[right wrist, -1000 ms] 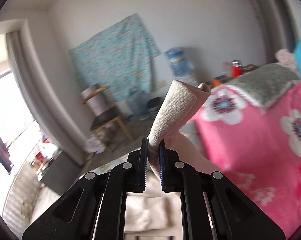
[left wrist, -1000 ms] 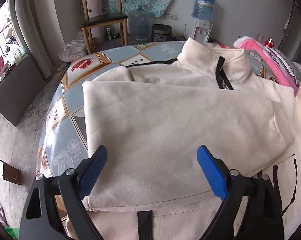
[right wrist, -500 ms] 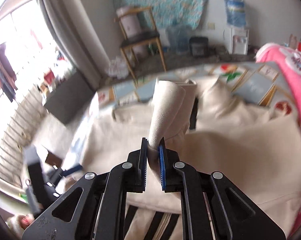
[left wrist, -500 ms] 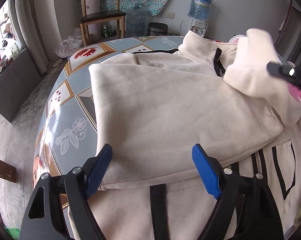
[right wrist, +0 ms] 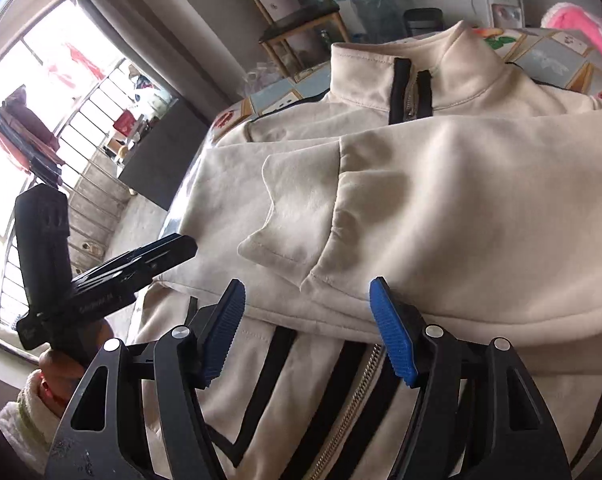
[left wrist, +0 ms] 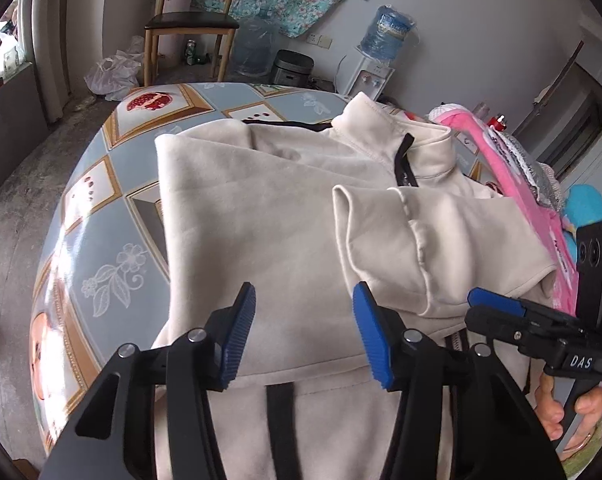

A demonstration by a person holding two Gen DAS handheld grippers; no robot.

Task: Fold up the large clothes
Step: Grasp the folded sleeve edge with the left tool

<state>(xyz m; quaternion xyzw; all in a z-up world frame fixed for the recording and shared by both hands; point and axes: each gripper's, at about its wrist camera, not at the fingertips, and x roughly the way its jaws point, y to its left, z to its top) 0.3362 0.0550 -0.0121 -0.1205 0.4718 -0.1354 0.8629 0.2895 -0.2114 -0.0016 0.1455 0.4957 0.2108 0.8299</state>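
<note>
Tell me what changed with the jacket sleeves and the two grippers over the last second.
The right gripper carried the pinched sleeve cuff down across the jacket, and its jaws have just been opening, leaving the cuff on the chest with nothing between them. The left gripper has just been closing partway over the other sleeve, gripping nothing. That sleeve, the collar and the table stayed put.

From the left wrist we look steeply down, close over the cream jacket [left wrist: 285,216] on the tiled surface [left wrist: 113,216], toward the far wall. Our right wrist view faces likewise; both share the jacket's folded sleeves and collar.
</note>
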